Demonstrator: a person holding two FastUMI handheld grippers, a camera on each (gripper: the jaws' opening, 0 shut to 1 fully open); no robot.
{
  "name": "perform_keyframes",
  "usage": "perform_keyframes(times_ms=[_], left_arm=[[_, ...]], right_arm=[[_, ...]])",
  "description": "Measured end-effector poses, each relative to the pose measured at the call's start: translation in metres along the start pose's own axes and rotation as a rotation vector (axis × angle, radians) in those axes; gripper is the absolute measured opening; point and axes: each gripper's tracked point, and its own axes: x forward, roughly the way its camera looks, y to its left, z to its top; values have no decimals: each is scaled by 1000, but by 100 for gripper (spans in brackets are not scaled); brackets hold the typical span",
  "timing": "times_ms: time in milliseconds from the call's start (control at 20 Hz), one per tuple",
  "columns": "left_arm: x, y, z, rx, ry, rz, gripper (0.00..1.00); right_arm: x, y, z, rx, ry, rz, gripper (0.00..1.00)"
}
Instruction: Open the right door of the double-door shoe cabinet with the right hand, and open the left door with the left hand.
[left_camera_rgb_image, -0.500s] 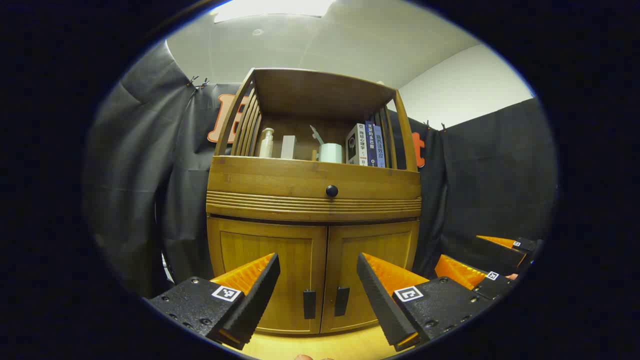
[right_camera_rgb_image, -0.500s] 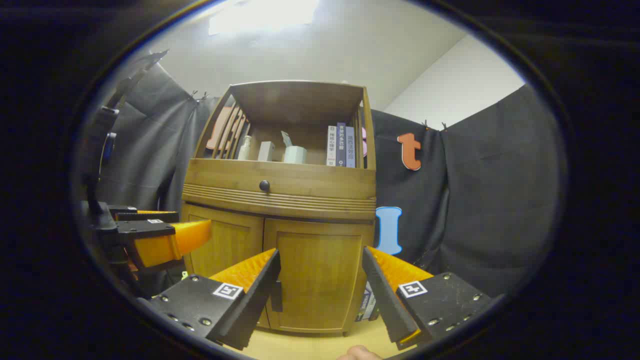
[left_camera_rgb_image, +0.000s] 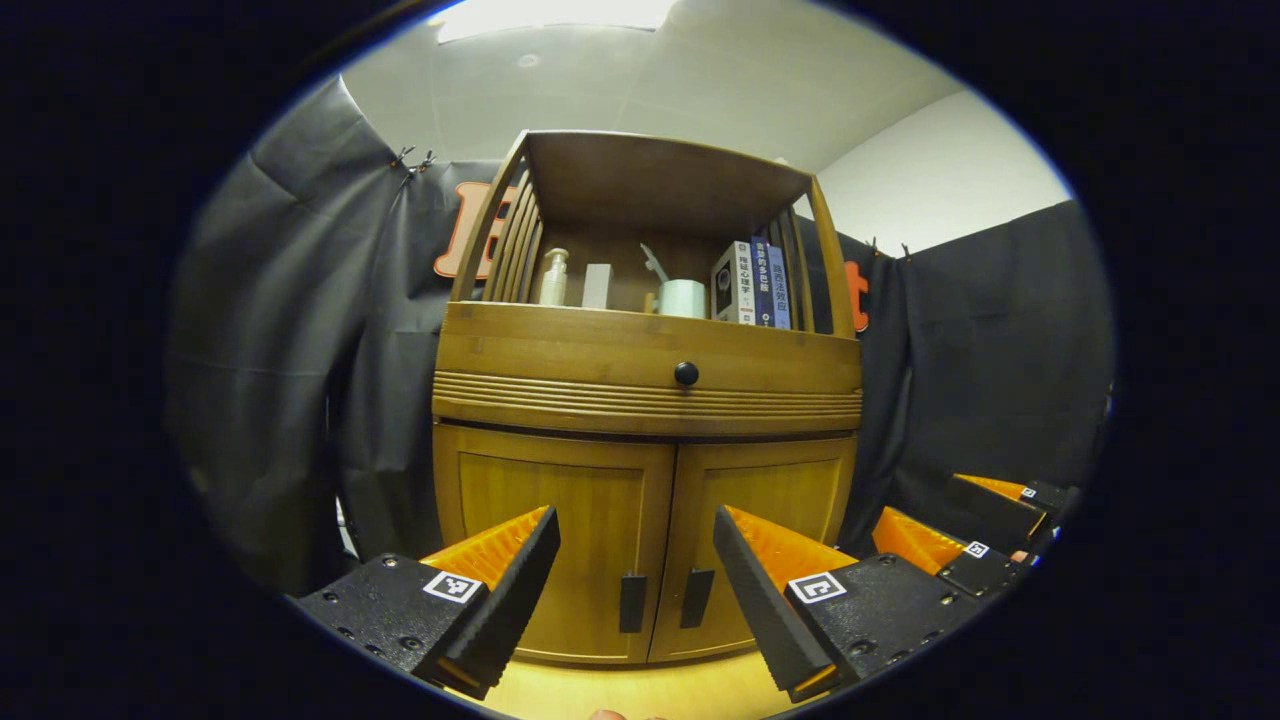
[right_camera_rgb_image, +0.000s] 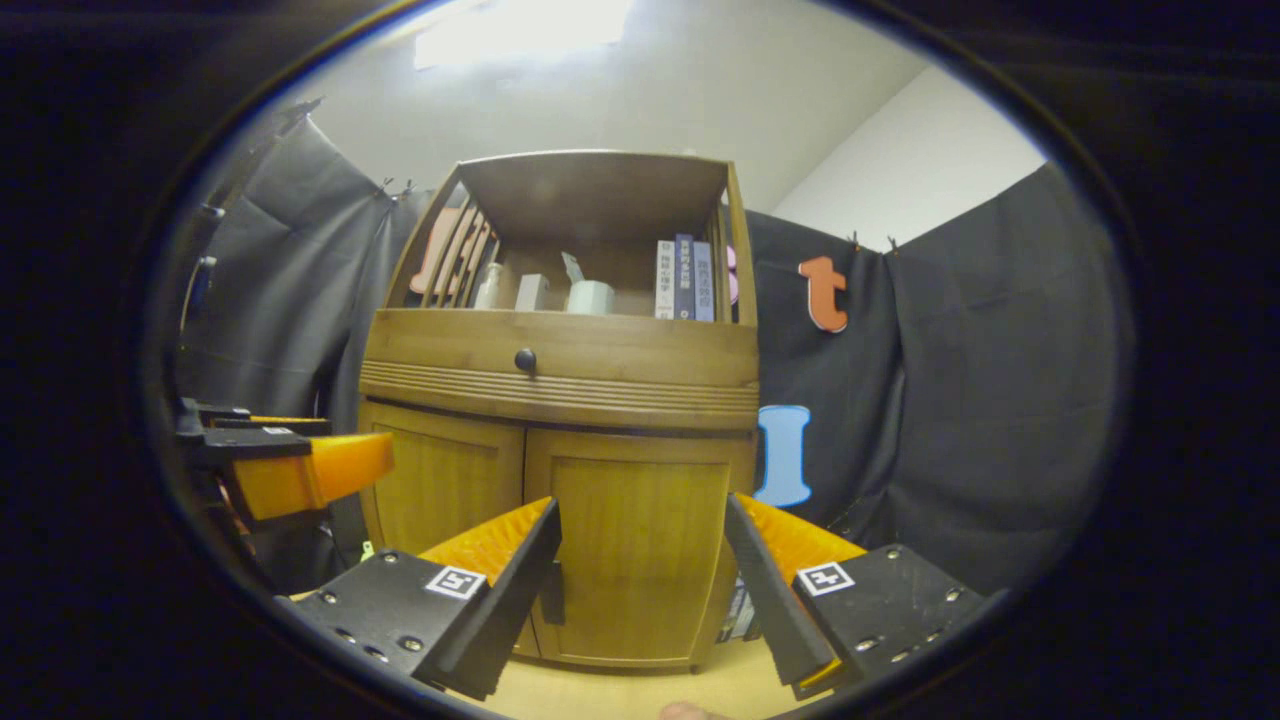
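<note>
Closer now, ribbed orange claws (left_camera_rgb_image: 636, 560) face smooth wooden cabinet doors (left_camera_rgb_image: 560, 540).

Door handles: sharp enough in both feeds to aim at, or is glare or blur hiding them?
Left gripper view: both handles sharp, evenly lit, cabinet bowed by fisheye. Right gripper view: ceiling light blown out, handle partly behind a finger.

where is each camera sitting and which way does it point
Left gripper view: rides the left gripper, low, facing the closed cabinet doors nearly square-on; own open fingers below, right gripper at right.
Right gripper view: rides the right gripper, facing the right door; own open fingers below, left gripper at left.
Both show the cabinet, its drawer knob and shelf books.
</note>
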Motion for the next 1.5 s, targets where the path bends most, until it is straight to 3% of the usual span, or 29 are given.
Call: perform_keyframes(times_ms=[50, 100, 350, 450, 550, 600, 850, 900, 1000, 1100, 1200, 1500], left_arm=[[-1, 6, -2, 10, 4, 17, 95], [-4, 15, -3, 21, 4, 37, 92], [-15, 69, 2, 73, -12, 161, 92], [-20, 92, 3, 86, -17, 217, 95], [-27, 115, 4, 102, -16, 273, 91], [-30, 126, 2, 111, -14, 302, 91], [-43, 168, -2, 133, 5, 415, 92], [-44, 172, -2, 129, 7, 426, 92], [-45, 178, -5, 119, 11, 441, 92], [-45, 180, -5, 116, 12, 447, 92], [-45, 182, -6, 114, 12, 446, 92], [-44, 173, -3, 106, 5, 395, 92]], right_arm=[[8, 7, -11, 5, 27, 12, 97], [16, 15, -24, 10, 62, 30, 97], [64, 64, -103, 32, 284, 113, 97], [80, 79, -129, 53, 350, 122, 88], [99, 88, -151, 55, 416, 109, 85], [108, 93, -163, 57, 439, 111, 74], [141, 107, -180, 14, 462, 105, 73], [145, 112, -184, 13, 468, 112, 46], [142, 111, -181, -11, 472, 86, 44], [147, 111, -185, 15, 468, 52, 32], [145, 109, -183, 20, 458, 28, 29], [129, 101, -182, 34, 445, -5, 29]])
